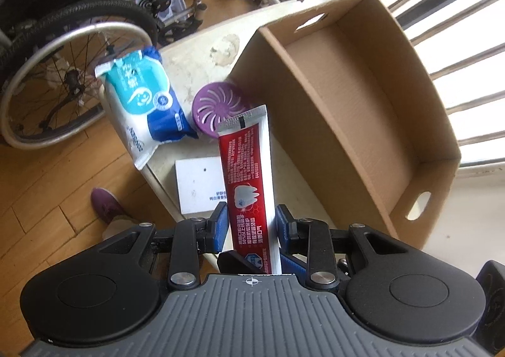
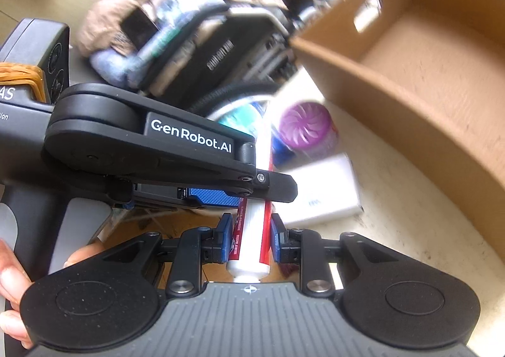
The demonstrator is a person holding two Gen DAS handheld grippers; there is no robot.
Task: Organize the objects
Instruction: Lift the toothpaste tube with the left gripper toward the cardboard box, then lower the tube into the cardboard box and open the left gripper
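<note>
Both grippers are on one thing here. The left gripper (image 1: 251, 224) has its blue pads closed flat against the red and white toothpaste tube (image 1: 249, 180), gripping it low down, with the crimped silver end pointing away from the camera, out over the table. In the right wrist view, the right gripper (image 2: 251, 238) is pinched tight on the same tube near its white cap end, and the black arm of the left gripper crosses just above it. Two grips on one soft tube looks like a way to keep it from flopping or twisting while it is carried clear of the table.

Beneath the tube sits a flat white rectangular box (image 1: 197, 188) on the cream tabletop (image 1: 202, 63). Just beyond it stands a round purple air freshener with a swirl-vented lid (image 1: 217, 109), and to its left a blue and white soft pack of wipes (image 1: 148, 98) hangs partly over the table edge.

To the right, the open brown cardboard tray with cut-out handles (image 1: 318, 117) stands on the same table, close beside the purple freshener. Its floor shows bare: nothing is in it as far as either view reaches. That tray is very likely where the tube goes, with the other three items waiting outside it.

Off the table, a wheelchair (image 1: 79, 50) stands on the wooden floor.
</note>
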